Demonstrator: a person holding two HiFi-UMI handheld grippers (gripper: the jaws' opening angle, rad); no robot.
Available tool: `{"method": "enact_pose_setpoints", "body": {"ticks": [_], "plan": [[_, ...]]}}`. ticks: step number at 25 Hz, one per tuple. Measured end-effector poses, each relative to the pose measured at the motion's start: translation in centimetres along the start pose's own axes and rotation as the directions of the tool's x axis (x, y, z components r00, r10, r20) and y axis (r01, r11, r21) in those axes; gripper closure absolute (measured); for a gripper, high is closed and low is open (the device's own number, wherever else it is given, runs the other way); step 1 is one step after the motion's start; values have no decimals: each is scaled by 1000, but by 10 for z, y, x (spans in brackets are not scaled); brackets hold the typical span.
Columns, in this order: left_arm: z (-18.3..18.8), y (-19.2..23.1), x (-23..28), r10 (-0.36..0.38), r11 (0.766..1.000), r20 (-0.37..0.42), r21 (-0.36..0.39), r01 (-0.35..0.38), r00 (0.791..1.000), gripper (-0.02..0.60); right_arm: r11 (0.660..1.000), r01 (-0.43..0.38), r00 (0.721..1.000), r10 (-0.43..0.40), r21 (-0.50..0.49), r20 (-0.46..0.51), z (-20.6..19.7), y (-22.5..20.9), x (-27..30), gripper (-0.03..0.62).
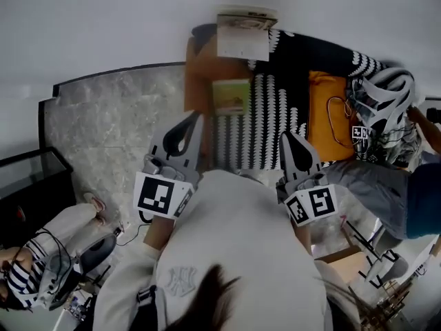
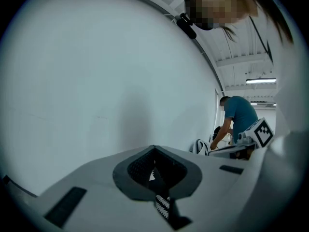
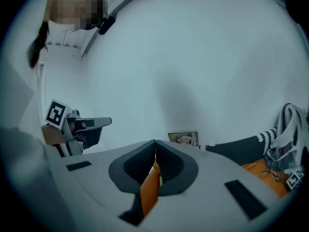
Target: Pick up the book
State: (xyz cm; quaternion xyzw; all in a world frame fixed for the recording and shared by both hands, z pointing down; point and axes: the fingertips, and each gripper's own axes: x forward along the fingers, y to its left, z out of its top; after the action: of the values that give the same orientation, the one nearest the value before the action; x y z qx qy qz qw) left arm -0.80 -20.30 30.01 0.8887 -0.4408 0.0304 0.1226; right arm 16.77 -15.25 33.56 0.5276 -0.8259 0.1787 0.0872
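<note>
White sweatshirt of the operator fills 6 o'clock below the head camera.

Sweep, left to right:
- 8 o'clock: seated person in stripes, clear of the work.
- 11 o'clock: left gripper, clenched on nothing, tips meeting.
- 12 o'clock: green book lies flat on a brown surface, beside a black-and-white patterned cloth. A second book stands propped at the wall just beyond. I cannot tell which one is meant.
- 1 o'clock: right gripper, also clenched and empty.
- 2 o'clock: orange bag on the cloth, apart from both books.

Judgement: this is the approach, with no contact yet. Both claws should release before arriving. The flat book offers little edge, so a low jaw under its near side looks best. The propped book would take a pinch across its top. Cloth folds at 1 o'clock could snag the right jaw.
</note>
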Motion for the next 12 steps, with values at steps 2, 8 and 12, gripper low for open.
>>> {"method": "enact_pose_setpoints", "body": {"ticks": [2, 8, 12], "plan": [[-2, 6, 7, -21, 1000, -11, -12, 20, 1000, 572, 1000, 10, 1000, -10, -1, -10, 1, 1, 7, 576], [-7, 21, 22, -55, 998, -28, -40, 54, 998, 572, 998, 60, 998, -60, 14, -25, 2, 1, 12, 576], [-14, 19, 25, -67, 995, -46, -71, 63, 997, 572, 998, 60, 997, -60, 17, -39, 4, 4, 12, 576]]}}
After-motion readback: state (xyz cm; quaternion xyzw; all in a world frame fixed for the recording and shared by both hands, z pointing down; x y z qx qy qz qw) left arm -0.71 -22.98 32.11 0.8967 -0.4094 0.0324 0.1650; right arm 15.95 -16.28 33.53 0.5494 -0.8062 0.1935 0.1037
